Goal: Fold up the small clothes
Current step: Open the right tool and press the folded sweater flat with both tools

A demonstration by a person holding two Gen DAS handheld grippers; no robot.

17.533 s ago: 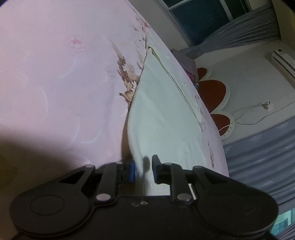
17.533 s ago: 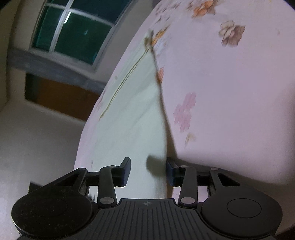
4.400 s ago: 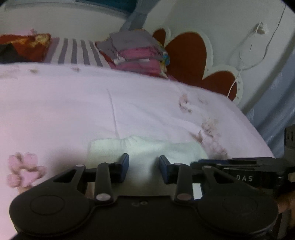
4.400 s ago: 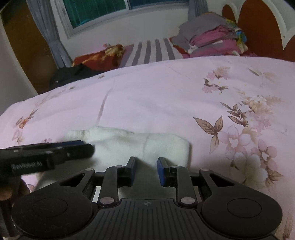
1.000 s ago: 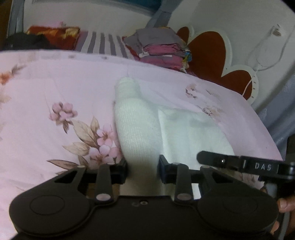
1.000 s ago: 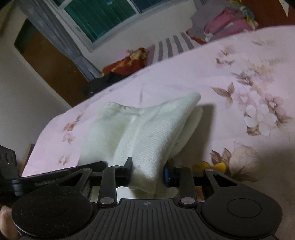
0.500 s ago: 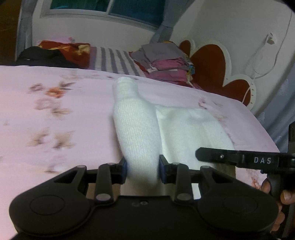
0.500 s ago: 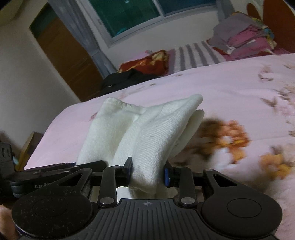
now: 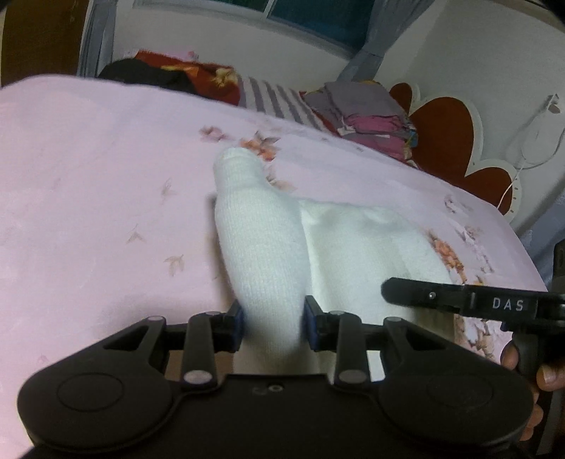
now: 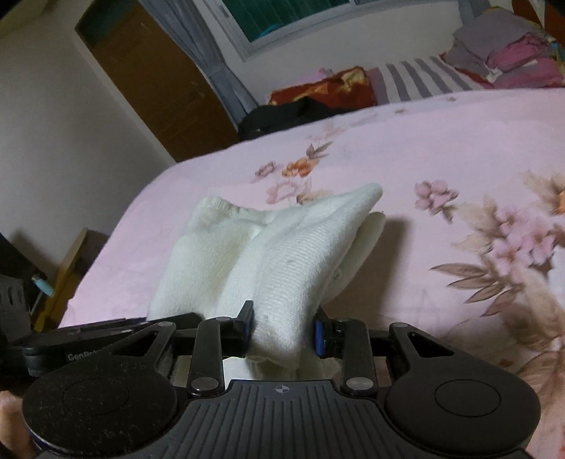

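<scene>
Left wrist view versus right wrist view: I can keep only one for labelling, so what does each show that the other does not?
Only the left wrist view shows the red heart-shaped headboard, the white cable on the wall and the left gripper, its jaws clamped on the white knitted garment.

Only the right wrist view shows the brown wooden door, the floor clutter beside the bed and the right gripper, jaws clamped on the same garment.

Both show the garment, the pink floral bedsheet, the folded clothes pile, the window and the opposite gripper.
</scene>
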